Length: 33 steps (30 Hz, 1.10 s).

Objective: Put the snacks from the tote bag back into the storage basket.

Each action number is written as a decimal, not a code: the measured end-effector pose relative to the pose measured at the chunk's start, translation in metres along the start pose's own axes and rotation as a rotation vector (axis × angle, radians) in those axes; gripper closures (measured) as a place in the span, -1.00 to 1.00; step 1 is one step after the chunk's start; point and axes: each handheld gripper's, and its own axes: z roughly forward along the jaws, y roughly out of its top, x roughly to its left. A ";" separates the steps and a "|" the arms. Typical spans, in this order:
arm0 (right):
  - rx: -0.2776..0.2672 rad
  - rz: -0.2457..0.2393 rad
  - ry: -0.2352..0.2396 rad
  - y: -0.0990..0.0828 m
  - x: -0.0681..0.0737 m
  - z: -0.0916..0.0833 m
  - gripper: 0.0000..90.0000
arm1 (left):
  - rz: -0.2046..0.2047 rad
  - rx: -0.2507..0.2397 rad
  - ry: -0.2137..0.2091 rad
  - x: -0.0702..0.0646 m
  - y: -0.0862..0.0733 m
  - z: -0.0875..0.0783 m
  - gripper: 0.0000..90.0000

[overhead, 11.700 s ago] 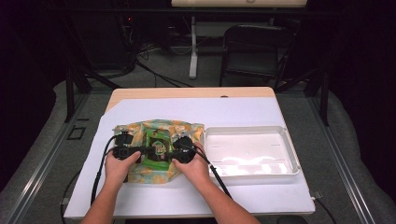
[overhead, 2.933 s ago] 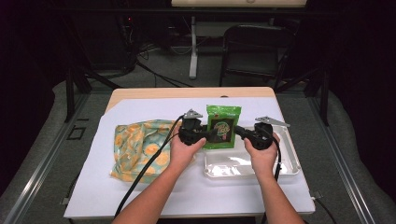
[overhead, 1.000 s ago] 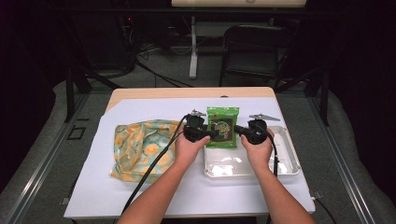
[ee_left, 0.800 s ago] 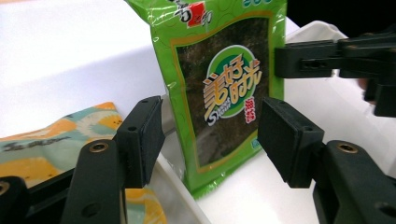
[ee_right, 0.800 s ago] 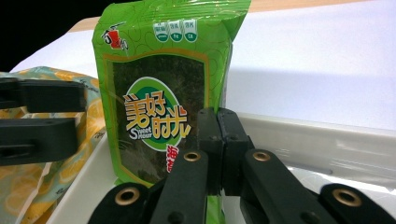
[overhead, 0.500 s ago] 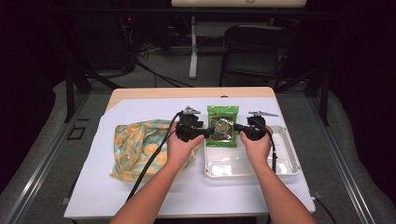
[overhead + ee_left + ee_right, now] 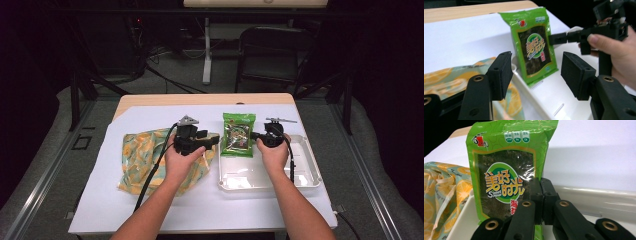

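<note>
White table cover (image 7: 150,215) spread wide, and on its left side lies the orange-print cloth bag (image 7: 142,155), crumpled flat. To the right sits the clear plastic tray (image 7: 305,175). Standing upright at the tray's near-left corner is the green seaweed snack packet (image 7: 238,134), its bottom edge inside the tray. The right gripper (image 7: 261,135) is clamped tight on the packet's right edge, pads pinching the foil in the right gripper view (image 7: 541,200). The left gripper (image 7: 536,72) hangs over the bag with jaws spread wide, nothing between them, just short of the packet.
</note>
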 end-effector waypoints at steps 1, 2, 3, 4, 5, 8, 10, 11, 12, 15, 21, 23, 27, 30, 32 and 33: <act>0.002 -0.007 -0.002 0.000 0.000 0.000 0.99 | -0.002 -0.011 -0.003 0.001 -0.002 -0.002 -0.07; 0.004 -0.008 -0.005 0.001 0.001 0.000 0.99 | -0.008 -0.018 -0.010 0.002 -0.003 -0.005 -0.07; 0.003 -0.008 -0.006 0.001 0.001 0.000 0.98 | -0.015 -0.020 -0.012 0.003 -0.004 -0.007 -0.07; 0.002 -0.007 -0.006 0.001 0.001 0.000 0.98 | -0.018 -0.028 -0.013 0.004 -0.005 -0.009 -0.07; 0.001 -0.006 -0.007 0.001 0.001 0.000 0.98 | -0.019 -0.029 -0.012 0.005 -0.006 -0.012 -0.07; 0.000 -0.006 -0.009 0.001 0.001 0.000 0.98 | -0.020 -0.044 -0.012 0.008 -0.010 -0.021 -0.07; 0.000 -0.008 -0.008 0.001 0.001 0.000 0.98 | -0.022 -0.052 -0.011 0.011 -0.012 -0.027 -0.07; -0.004 -0.005 -0.010 0.001 0.001 0.000 0.98 | -0.024 -0.055 -0.011 0.012 -0.013 -0.030 -0.07; -0.002 -0.010 -0.010 0.001 0.000 0.000 0.98 | -0.029 -0.061 -0.012 0.014 -0.015 -0.033 -0.07; -0.002 -0.008 -0.012 0.001 0.001 0.000 0.98 | -0.028 -0.076 0.004 0.017 -0.017 -0.042 -0.07; -0.005 0.000 -0.021 0.001 0.002 -0.001 0.97 | -0.039 -0.092 0.016 0.025 -0.024 -0.056 -0.07; -0.006 -0.001 -0.026 0.001 0.003 -0.001 0.95 | -0.039 -0.085 0.021 0.028 -0.026 -0.059 -0.07; -0.003 -0.020 -0.042 -0.001 0.004 -0.003 0.90 | -0.042 -0.086 0.030 0.032 -0.028 -0.063 -0.08; -0.004 -0.037 -0.046 -0.002 0.005 -0.004 0.83 | -0.047 -0.086 0.035 0.035 -0.029 -0.066 -0.08; -0.014 -0.042 -0.044 -0.002 0.006 -0.006 0.73 | -0.052 -0.092 0.037 0.036 -0.030 -0.068 -0.08; -0.022 -0.048 -0.042 -0.002 0.006 -0.008 0.71 | -0.053 -0.092 0.038 0.037 -0.030 -0.069 -0.08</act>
